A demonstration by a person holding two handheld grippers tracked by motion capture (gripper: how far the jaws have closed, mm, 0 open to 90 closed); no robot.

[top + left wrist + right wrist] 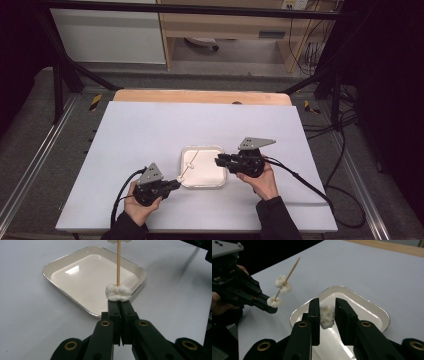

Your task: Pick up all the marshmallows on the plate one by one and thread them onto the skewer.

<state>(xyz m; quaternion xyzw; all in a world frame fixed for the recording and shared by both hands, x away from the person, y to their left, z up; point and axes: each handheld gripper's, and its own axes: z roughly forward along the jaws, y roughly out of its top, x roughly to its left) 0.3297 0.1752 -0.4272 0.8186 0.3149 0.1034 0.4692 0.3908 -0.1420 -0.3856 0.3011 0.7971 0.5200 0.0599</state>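
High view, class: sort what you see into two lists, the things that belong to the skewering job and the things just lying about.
In the job:
- skewer, clamped in the left gripper
- two white pieces threaded on it
- white piece between the right gripper jaws
- tray

Lying about:
- white sheet
- wooden table edge
- cabinet
- floor cables

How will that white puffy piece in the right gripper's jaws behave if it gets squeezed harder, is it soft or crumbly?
The white puffy piece looks lumpy and porous, so it probably squashes easily. The right gripper holds it with jaws partly apart, suggesting it is light and needs only gentle pressure. Similar pieces sit pierced on the skewer, so it likely yields without shattering.
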